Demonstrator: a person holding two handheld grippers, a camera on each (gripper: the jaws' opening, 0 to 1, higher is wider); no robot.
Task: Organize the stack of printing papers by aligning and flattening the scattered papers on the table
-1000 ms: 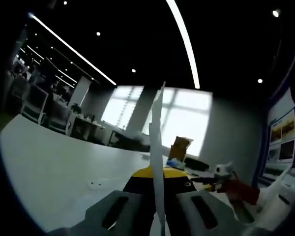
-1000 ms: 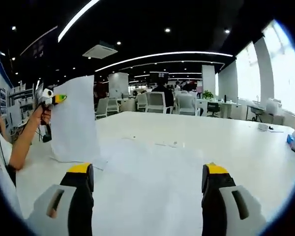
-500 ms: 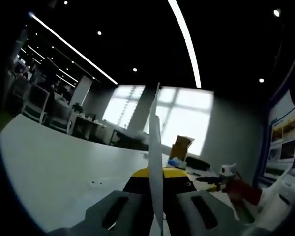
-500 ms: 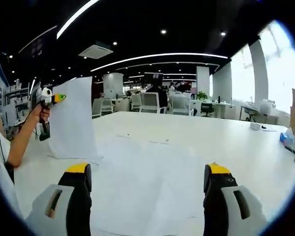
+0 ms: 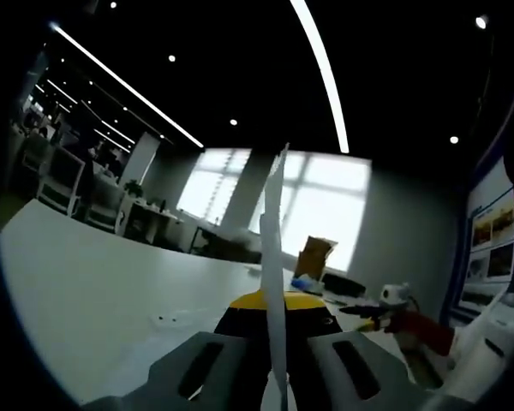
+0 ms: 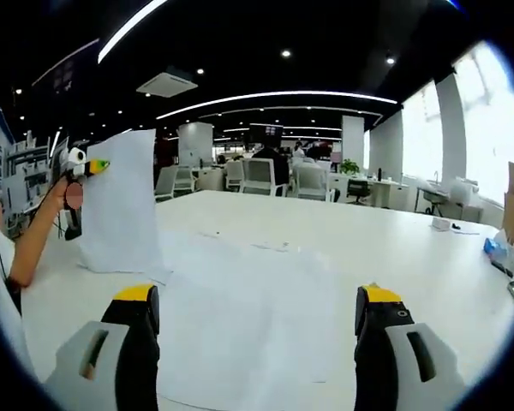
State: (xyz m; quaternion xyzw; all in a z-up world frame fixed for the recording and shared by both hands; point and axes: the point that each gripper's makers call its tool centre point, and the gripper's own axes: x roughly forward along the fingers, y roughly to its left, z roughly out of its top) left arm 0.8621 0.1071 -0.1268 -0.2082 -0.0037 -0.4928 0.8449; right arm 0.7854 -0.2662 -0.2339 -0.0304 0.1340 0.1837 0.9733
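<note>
A wide white table (image 6: pixel 343 248) carries everything. Beyond it stand office chairs (image 6: pixel 261 177) and desks; toward its window end are a cardboard box (image 5: pixel 315 255) and small clutter.

In the left gripper view the left gripper (image 5: pixel 272 342) has its yellow-tipped jaws pinched on a sheet of paper (image 5: pixel 274 257), seen edge-on and rising upright, cutting across the window behind. The right gripper (image 5: pixel 385 301) appears beyond the box, near the table's edge.

The right gripper view shows that held sheet broadside, standing on the table with its top corner at the left gripper. More papers (image 6: pixel 257 308) lie flat on the table just ahead of the right gripper's jaws, which are spread wide, holding nothing.
</note>
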